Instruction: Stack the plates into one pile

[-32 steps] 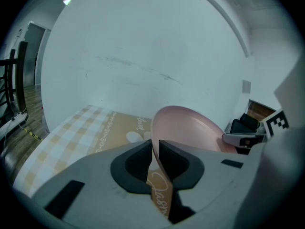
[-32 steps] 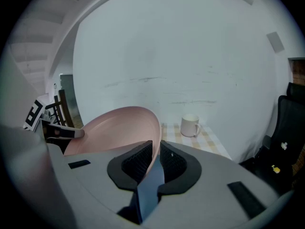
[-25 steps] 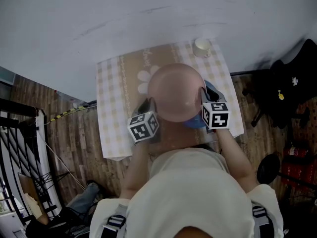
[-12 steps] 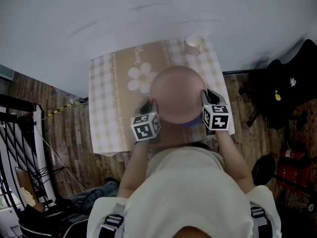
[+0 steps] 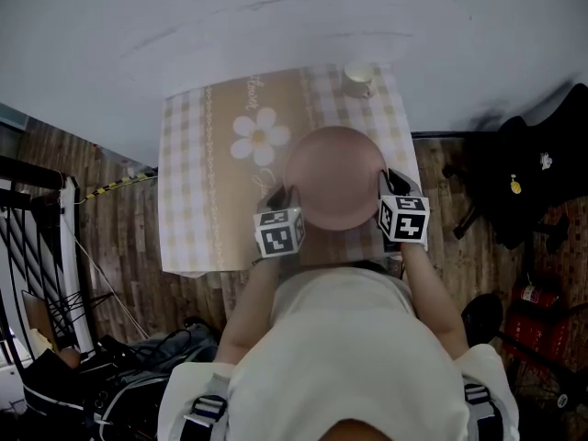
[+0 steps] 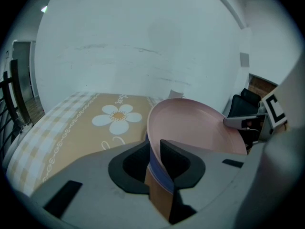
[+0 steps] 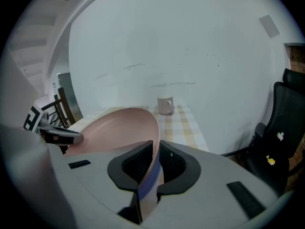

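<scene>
Round, smooth pink plate (image 5: 335, 177) now covers blue plate (image 6: 158, 173) on checked cloth (image 5: 193, 200).

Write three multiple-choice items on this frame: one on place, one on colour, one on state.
1. Where on the table does the mug stand?
A) near left corner
B) far right corner
C) centre, on the flower

2. What colour is the held plate?
A) green
B) pink
C) black

3. What is the right tool doing?
A) open, empty
B) shut on the mug
C) shut on the plate's rim

Key:
1 B: the head view shows the mug at the table's far right corner.
2 B: the plate looks pink in all three views.
3 C: the right gripper view shows the rim clamped between the jaws.
</scene>
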The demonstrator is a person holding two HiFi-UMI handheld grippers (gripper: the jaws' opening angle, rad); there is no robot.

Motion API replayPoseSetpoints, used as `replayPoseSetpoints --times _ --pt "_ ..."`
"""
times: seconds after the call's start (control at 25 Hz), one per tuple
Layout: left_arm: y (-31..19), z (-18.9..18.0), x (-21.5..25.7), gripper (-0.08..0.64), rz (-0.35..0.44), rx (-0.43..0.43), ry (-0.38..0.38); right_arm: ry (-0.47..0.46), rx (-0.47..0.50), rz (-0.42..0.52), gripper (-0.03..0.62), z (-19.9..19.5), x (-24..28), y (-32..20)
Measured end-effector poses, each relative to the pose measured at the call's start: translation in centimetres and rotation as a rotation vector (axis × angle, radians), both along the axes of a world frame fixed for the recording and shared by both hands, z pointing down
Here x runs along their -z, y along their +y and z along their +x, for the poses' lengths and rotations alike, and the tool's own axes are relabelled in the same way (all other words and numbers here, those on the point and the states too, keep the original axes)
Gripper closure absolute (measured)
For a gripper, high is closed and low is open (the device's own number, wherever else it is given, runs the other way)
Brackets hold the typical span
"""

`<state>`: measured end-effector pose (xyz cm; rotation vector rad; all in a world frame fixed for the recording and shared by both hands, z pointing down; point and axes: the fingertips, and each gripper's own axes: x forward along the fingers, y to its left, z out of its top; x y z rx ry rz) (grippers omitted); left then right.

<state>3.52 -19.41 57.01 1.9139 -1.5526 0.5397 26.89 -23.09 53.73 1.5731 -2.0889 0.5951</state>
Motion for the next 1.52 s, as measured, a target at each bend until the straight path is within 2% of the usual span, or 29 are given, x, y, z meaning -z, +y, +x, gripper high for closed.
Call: replayPoseSetpoints --times 0.24,0.44,0.68,0.84,1.28,1.52 --pt "0.2 0.8 -0.8 0.494 -0.023 -0.013 -0.086 0.001 0.016 -0.029 0.555 0.5 -1.6 -0.2" --pt "0.4 1.0 -1.6 0.492 -0.043 -0.003 -0.114 0.008 0.039 -0.059 0.555 0.7 -2.9 0.0" --pt "0.3 0.6 -2.2 0.494 -0.045 0.039 -0.148 0.016 0.083 -0.071 0.546 0.2 -3.9 -0.4" --pt "0.3 -0.3 -2.1 0.494 -0.023 0.08 -0.198 0.023 0.108 -0.069 0.538 -0.1 -3.9 -0.3" --pt "1.2 0.2 -1.0 0.494 -0.008 0.147 -0.159 -0.006 0.153 -0.045 0.532 0.0 -3.2 -0.1" --pt "2.2 0.9 0.5 0.503 0.031 0.189 -0.075 -0.034 0.176 -0.002 0.532 -0.2 -1.7 0.7"
